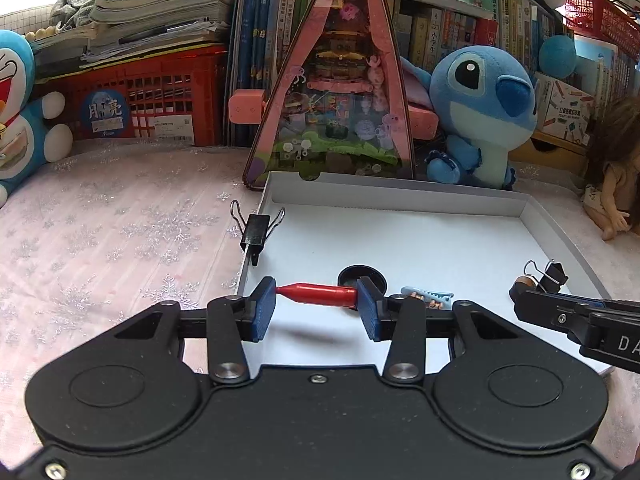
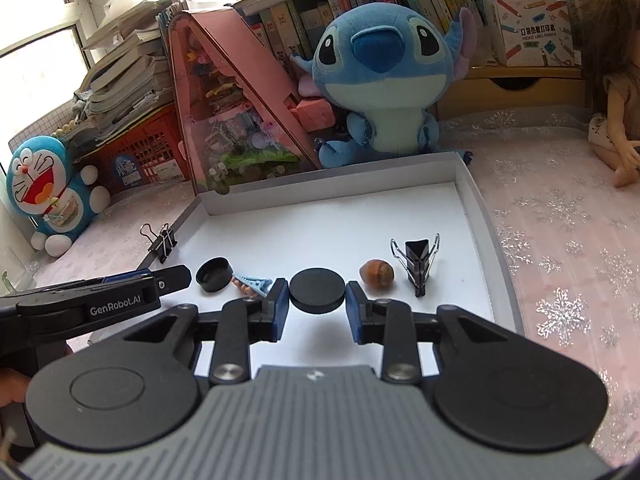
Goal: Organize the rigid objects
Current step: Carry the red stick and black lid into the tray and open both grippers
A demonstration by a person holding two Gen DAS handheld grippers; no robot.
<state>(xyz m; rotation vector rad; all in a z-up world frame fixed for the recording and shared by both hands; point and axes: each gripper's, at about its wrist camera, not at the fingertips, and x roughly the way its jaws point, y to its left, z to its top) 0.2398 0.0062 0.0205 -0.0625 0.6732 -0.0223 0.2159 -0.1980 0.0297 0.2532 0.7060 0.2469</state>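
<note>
My left gripper point(image 1: 317, 307) is shut on a red pen cap point(image 1: 318, 294), held crosswise above the white tray point(image 1: 400, 196). My right gripper point(image 2: 317, 302) is shut on a flat black disc point(image 2: 317, 290), also over the tray point(image 2: 328, 184). On the tray floor lie a black round cap point(image 2: 215, 274), a light blue clip point(image 2: 253, 282), a brown nut point(image 2: 377, 274) and a black binder clip point(image 2: 417, 261). Another binder clip point(image 1: 256, 229) sits on the tray's left rim. In the right wrist view the left gripper's finger point(image 2: 168, 278) shows at left.
Behind the tray stand a pink triangular display box point(image 1: 336, 92) and a blue plush point(image 1: 480, 112). A second blue plush point(image 2: 48, 196) and a red crate point(image 1: 140, 100) with stacked books are at the left. A doll point(image 2: 616, 112) sits at the right on the pink cloth.
</note>
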